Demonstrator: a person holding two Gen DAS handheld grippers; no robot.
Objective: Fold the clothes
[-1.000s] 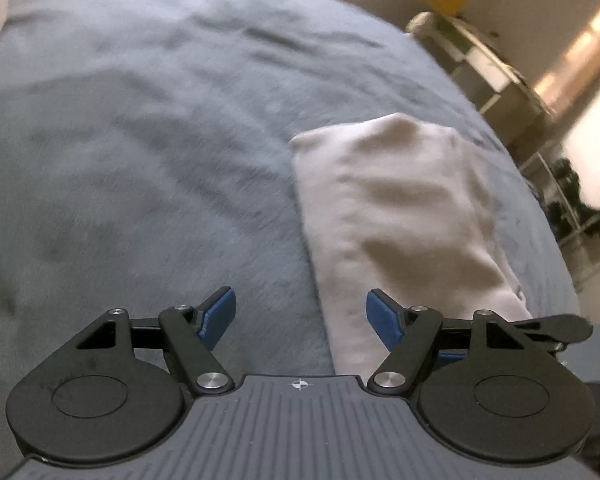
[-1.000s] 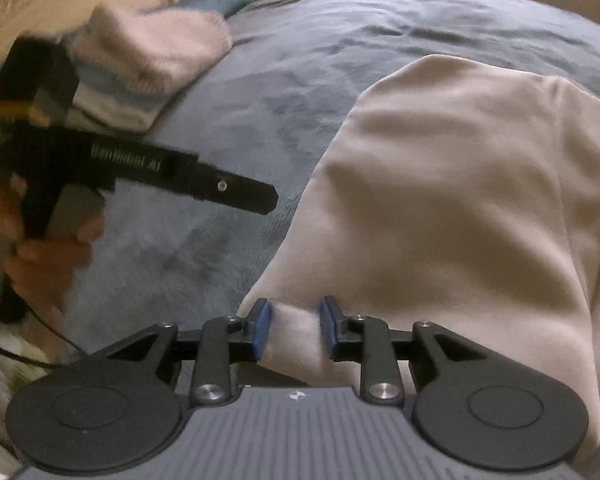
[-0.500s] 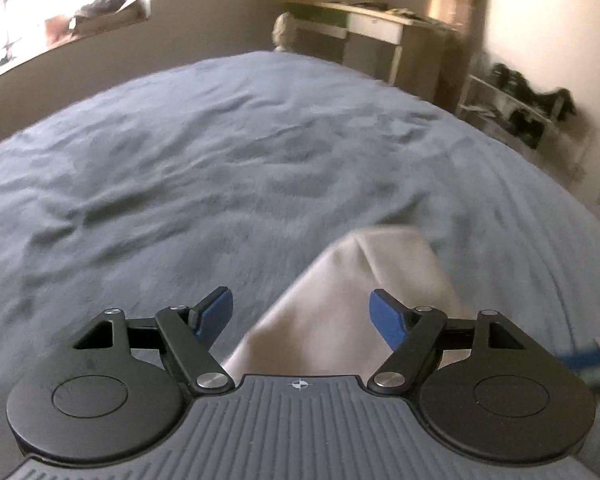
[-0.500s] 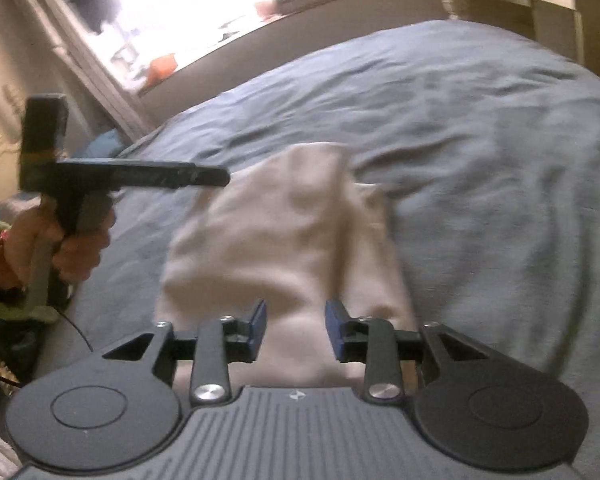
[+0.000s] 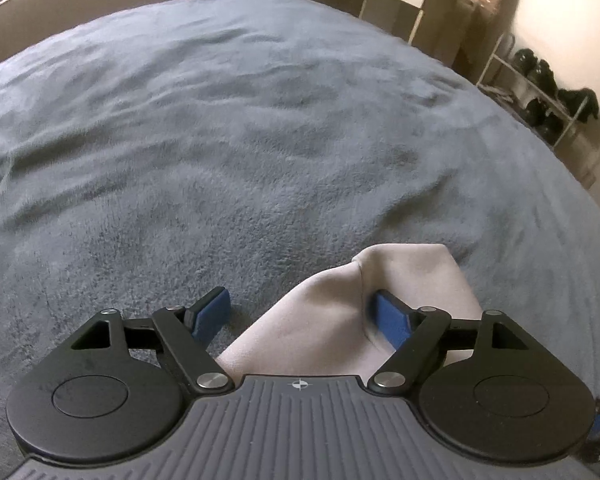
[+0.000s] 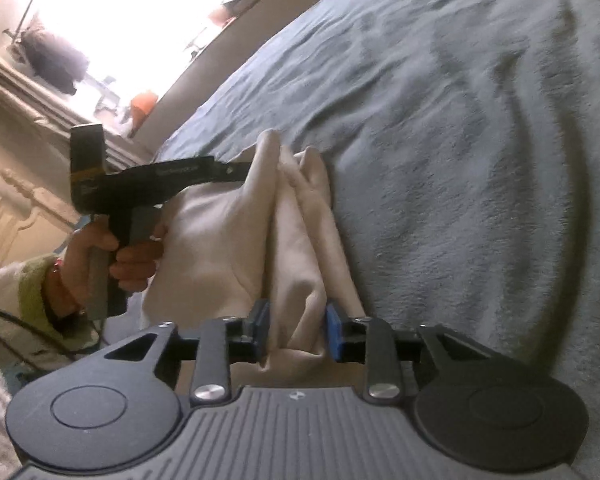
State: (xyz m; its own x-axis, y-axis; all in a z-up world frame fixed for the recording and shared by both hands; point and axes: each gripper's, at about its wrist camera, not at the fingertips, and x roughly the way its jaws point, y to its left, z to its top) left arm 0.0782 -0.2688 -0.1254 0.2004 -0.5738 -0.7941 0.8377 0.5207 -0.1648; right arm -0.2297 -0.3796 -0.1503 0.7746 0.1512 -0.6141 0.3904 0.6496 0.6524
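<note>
Since a second ago the cream garment (image 6: 236, 236) has left the bed (image 5: 260, 128) and now hangs bunched between two grippers. The right gripper (image 6: 296, 330) has its fingers clamped on a gathered fold. The left gripper (image 5: 300, 312) stands with fingers spread, cloth lying between them ungripped. The flat fold appears undone or mid-transfer. Count: one garment, two grippers, one bed.

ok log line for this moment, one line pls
stage: mid-fold | right tool: shut on beige garment | left tool: open, garment between fingers | surface: grey blanket
</note>
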